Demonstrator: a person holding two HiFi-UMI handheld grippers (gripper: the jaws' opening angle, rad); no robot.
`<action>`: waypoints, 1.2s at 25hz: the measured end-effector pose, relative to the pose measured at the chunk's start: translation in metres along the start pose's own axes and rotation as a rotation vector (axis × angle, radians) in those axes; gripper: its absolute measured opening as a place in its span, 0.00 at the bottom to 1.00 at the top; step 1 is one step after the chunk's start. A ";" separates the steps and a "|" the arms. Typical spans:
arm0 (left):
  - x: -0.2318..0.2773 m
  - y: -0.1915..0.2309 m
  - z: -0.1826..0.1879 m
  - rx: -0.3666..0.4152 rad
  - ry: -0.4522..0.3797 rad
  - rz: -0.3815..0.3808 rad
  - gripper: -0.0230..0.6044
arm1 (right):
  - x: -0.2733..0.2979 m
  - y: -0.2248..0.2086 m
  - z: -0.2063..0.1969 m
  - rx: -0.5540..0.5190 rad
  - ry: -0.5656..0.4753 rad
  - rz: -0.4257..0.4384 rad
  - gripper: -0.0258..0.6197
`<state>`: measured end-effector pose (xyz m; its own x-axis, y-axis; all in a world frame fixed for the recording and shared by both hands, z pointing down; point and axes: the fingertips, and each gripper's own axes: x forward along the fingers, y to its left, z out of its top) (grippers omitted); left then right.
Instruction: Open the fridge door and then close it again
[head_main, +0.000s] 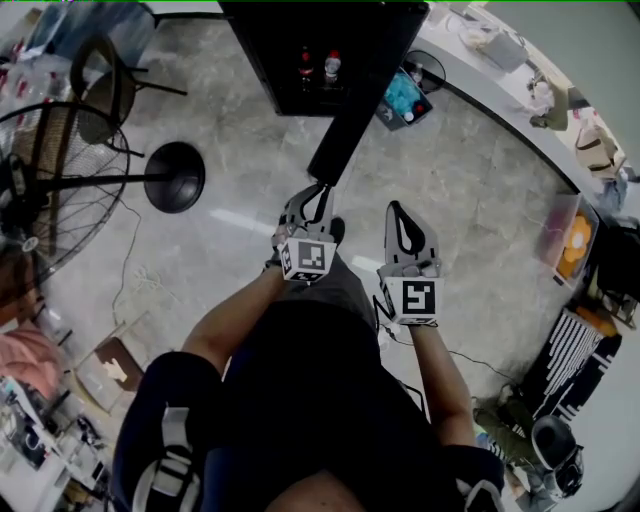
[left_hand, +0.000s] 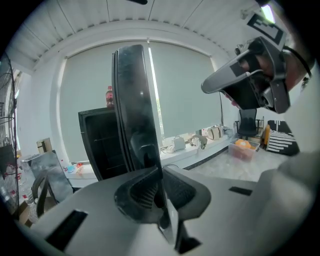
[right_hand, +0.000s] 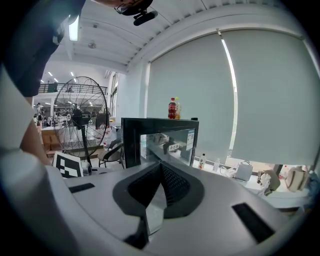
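Currently: black fridge (head_main: 330, 50) sits at 12 o'clock in head view, its door (head_main: 352, 130) swung open and seen edge-on, reaching toward 6 o'clock. Floor fan (head_main: 40, 180) at 9 o'clock. Left gripper (head_main: 320, 192) is clamped on the door's free edge. Right gripper (head_main: 398, 210), at 3 o'clock of the left, has jaws fully closed and empty. Two bottles (head_main: 318, 66) stand on the fridge top.

A standing fan (head_main: 45, 185) stands near a chair (head_main: 105, 90); bags (head_main: 592, 150) line the ledge (head_main: 505, 95).
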<state>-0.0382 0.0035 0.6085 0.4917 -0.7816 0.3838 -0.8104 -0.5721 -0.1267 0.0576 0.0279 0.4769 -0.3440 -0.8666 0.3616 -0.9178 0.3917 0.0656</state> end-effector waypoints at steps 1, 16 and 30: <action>-0.001 0.001 0.000 0.003 0.001 -0.003 0.11 | 0.000 0.000 0.002 0.003 -0.005 0.000 0.07; -0.021 0.008 0.007 0.033 -0.013 -0.064 0.11 | 0.005 0.005 0.010 -0.002 -0.022 0.009 0.07; -0.086 0.068 0.018 0.042 -0.080 -0.026 0.07 | 0.003 0.029 0.070 -0.011 -0.108 0.069 0.12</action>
<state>-0.1301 0.0278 0.5506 0.5379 -0.7826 0.3133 -0.7837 -0.6012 -0.1561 0.0164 0.0148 0.4151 -0.4260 -0.8657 0.2628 -0.8893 0.4541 0.0543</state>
